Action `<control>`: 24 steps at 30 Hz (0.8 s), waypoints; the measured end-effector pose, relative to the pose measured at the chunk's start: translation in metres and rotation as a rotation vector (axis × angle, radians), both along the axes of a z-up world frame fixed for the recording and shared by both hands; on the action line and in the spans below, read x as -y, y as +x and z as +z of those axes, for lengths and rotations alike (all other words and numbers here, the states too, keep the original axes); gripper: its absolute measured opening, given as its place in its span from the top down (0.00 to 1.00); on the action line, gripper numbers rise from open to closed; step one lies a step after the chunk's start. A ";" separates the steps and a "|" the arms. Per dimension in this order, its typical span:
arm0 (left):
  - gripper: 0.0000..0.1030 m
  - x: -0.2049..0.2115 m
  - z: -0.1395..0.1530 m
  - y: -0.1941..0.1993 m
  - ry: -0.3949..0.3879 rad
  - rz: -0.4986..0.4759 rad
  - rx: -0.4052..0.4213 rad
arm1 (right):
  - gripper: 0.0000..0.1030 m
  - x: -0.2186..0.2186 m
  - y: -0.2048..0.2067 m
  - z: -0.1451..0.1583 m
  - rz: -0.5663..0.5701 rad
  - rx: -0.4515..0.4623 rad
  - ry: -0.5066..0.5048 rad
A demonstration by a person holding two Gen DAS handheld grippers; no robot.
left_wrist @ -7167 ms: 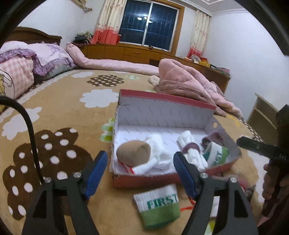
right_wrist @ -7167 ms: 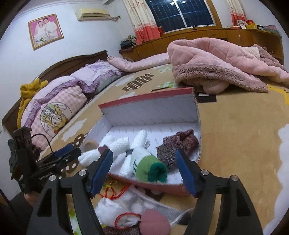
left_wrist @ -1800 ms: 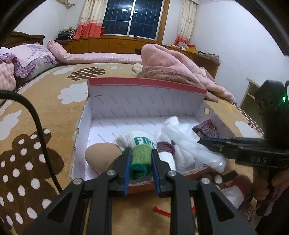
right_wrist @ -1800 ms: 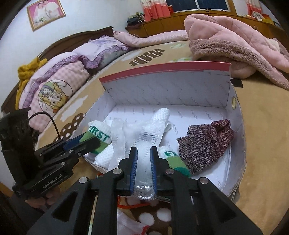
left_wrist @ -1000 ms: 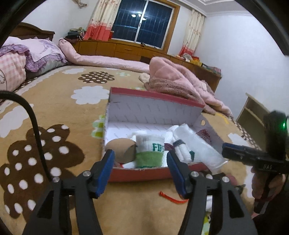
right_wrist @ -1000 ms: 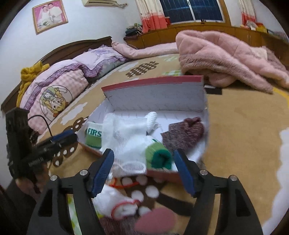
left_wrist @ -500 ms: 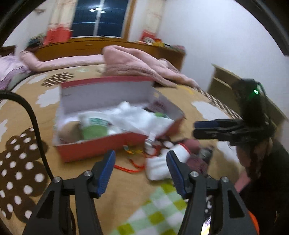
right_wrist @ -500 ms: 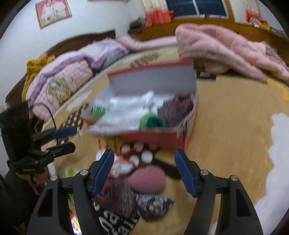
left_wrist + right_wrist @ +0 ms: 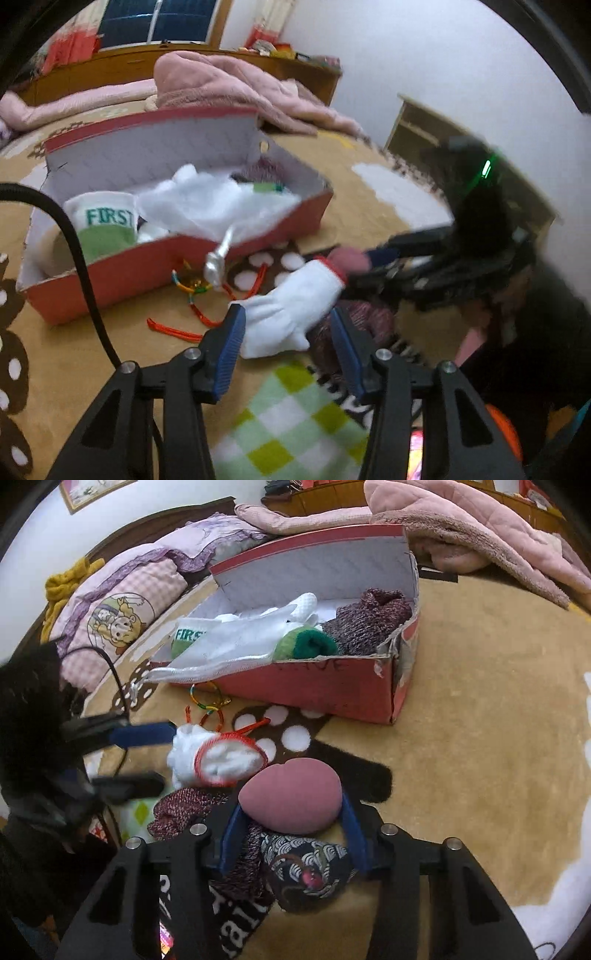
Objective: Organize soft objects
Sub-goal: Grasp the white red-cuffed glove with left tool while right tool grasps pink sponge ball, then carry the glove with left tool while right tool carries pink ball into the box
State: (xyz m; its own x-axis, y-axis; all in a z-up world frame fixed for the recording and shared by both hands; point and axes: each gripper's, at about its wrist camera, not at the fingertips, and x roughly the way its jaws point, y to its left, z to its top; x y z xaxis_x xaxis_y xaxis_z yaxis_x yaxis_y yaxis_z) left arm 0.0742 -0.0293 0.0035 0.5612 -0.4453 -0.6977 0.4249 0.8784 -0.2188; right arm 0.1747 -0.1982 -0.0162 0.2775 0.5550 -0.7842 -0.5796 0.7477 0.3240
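A red shoebox on the bed holds a white-and-green "FIRST" sock, a white mesh bag, a green sock roll and a maroon knit sock. My left gripper is open around the toe end of a white sock with a red cuff. My right gripper is open around a pink egg-shaped pad, its fingers close beside it. A maroon knit sock and a dark patterned sock lie under it.
Orange and coloured cords lie in front of the box. A pink quilt is bunched behind it. Pillows lie at the headboard. A green-checked cloth lies near me. A wooden shelf stands beside the bed.
Both grippers have dropped from above the box to the sock pile in front of it. The left now brackets the white sock, the right the pink pad.
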 end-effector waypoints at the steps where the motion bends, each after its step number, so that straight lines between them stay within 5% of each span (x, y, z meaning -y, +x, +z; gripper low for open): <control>1: 0.52 0.004 -0.006 0.003 0.023 0.005 -0.001 | 0.55 0.001 0.001 0.000 0.000 -0.002 0.003; 4: 0.76 0.001 -0.010 0.008 0.010 0.052 0.011 | 0.56 0.000 0.000 0.000 0.000 0.006 -0.003; 7: 0.84 -0.006 -0.005 0.010 -0.022 0.092 0.050 | 0.56 -0.002 0.001 0.001 -0.001 0.011 0.000; 12: 0.86 -0.030 0.023 0.009 -0.146 0.182 0.159 | 0.56 -0.004 0.005 0.006 -0.018 0.017 0.024; 15: 0.86 -0.045 0.031 0.015 -0.148 0.240 0.196 | 0.56 -0.006 0.005 0.019 -0.018 0.051 0.058; 20: 0.86 -0.072 0.025 0.034 -0.223 0.348 0.153 | 0.56 -0.014 0.013 0.041 -0.039 0.097 0.152; 24: 0.86 -0.087 0.028 0.035 -0.210 0.396 0.169 | 0.56 -0.021 0.023 0.051 -0.058 0.115 0.212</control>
State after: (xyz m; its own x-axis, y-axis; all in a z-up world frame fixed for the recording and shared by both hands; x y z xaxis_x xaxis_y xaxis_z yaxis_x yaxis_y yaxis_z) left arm 0.1095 0.0578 0.0316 0.8140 -0.2959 -0.4999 0.1112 0.9240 -0.3658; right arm 0.1975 -0.1770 0.0347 0.3945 0.6840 -0.6136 -0.5797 0.7034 0.4114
